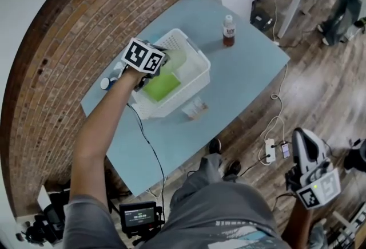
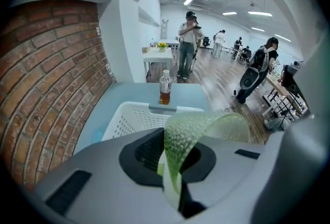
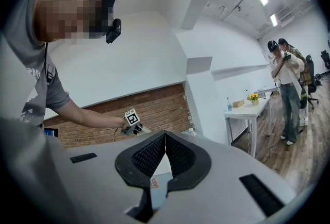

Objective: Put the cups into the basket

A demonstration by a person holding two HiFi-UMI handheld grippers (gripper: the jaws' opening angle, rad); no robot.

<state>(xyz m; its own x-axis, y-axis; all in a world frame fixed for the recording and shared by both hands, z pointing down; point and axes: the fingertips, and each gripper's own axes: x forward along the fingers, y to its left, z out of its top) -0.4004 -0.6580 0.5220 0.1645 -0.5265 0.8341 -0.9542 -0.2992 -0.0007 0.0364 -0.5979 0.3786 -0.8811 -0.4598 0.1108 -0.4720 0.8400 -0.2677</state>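
A white perforated basket (image 1: 201,70) stands on the light blue table (image 1: 251,64). My left gripper (image 1: 166,62) hovers over it, shut on the rim of a pale green dimpled cup (image 1: 175,59). In the left gripper view that cup (image 2: 192,133) is pinched flat between the jaws, with the basket (image 2: 131,110) just beyond. A brighter green cup (image 1: 162,86) lies inside the basket. A clear cup (image 1: 194,109) rests on the table beside the basket's near wall. My right gripper (image 1: 302,135) hangs off the table over the floor, shut with nothing in it (image 3: 165,138).
A bottle of brown drink (image 1: 229,31) stands on the table past the basket, also in the left gripper view (image 2: 165,87). A brick wall (image 1: 68,30) borders the table's far side. A power strip (image 1: 270,150) and cables lie on the floor. People stand in the distance.
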